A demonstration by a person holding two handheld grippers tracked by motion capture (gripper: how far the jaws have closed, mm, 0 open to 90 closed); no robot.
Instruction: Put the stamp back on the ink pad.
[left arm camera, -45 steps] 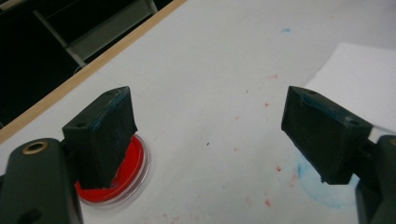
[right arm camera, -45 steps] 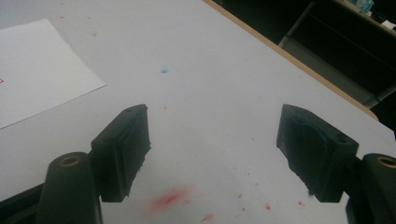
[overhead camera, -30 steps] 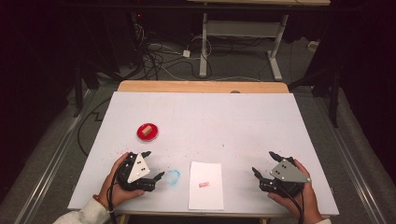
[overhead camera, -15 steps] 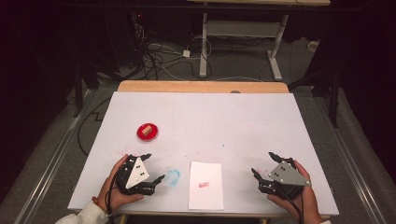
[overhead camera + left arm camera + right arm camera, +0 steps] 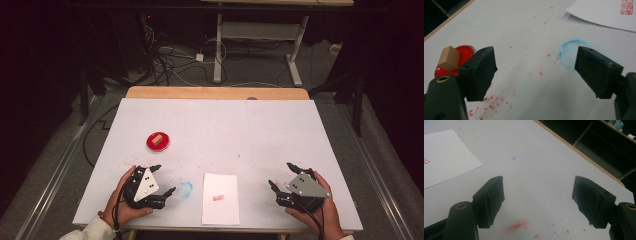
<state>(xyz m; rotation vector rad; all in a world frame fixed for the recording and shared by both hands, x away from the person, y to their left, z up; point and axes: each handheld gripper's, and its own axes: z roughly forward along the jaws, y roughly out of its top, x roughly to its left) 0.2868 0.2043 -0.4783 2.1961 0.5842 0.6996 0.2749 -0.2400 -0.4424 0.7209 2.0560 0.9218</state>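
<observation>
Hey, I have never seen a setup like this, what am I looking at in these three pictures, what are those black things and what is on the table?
A person sits at a white table and holds a hand tool in each hand; there is no robot arm. Each tool ends in two black jaws, like tongs. In the high view, taken from above, the left tongs and the right tongs rest near the front edge. The other two pictures come from small cameras riding on the tongs, looking out between the jaws.

On the table lie a red round dish with a small wooden block on it, a white sheet of paper bearing a red stamp mark, a blue smudge and scattered red specks.

Both tongs stand open and hold nothing.
</observation>
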